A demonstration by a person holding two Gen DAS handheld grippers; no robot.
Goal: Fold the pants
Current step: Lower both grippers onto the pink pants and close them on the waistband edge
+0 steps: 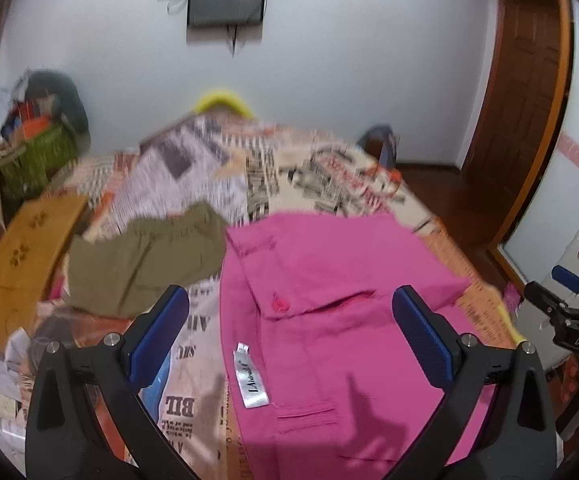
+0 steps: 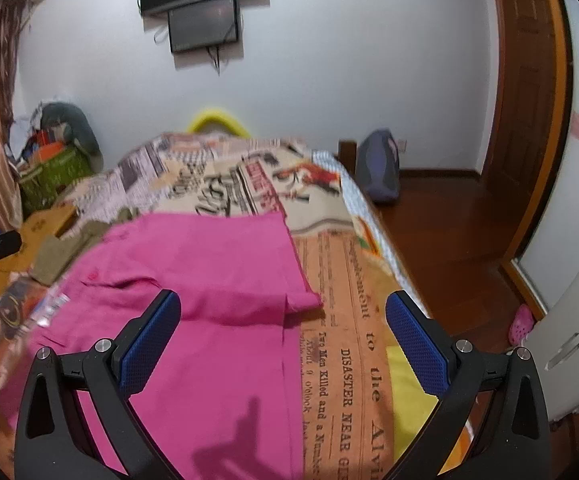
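Pink pants (image 1: 329, 320) lie on a bed with a newspaper-print cover (image 1: 217, 168), part folded, with a buttoned pocket flap and a white label facing up. My left gripper (image 1: 289, 320) hovers open above them, its blue pads wide apart and nothing between them. In the right wrist view the same pink pants (image 2: 193, 280) spread across the bed's left half, a folded edge ending near the middle. My right gripper (image 2: 283, 322) is open over that right edge, holding nothing. The right gripper (image 1: 569, 300) also shows at the right edge of the left wrist view.
Olive-green folded clothing (image 1: 141, 256) and a mustard-yellow piece (image 1: 25, 252) lie left of the pink pants. A green basket of clutter (image 1: 37, 152) stands by the curtain. The bed edge drops to a wooden floor (image 2: 449, 232) on the right, with a dark bag (image 2: 379, 168) and a door.
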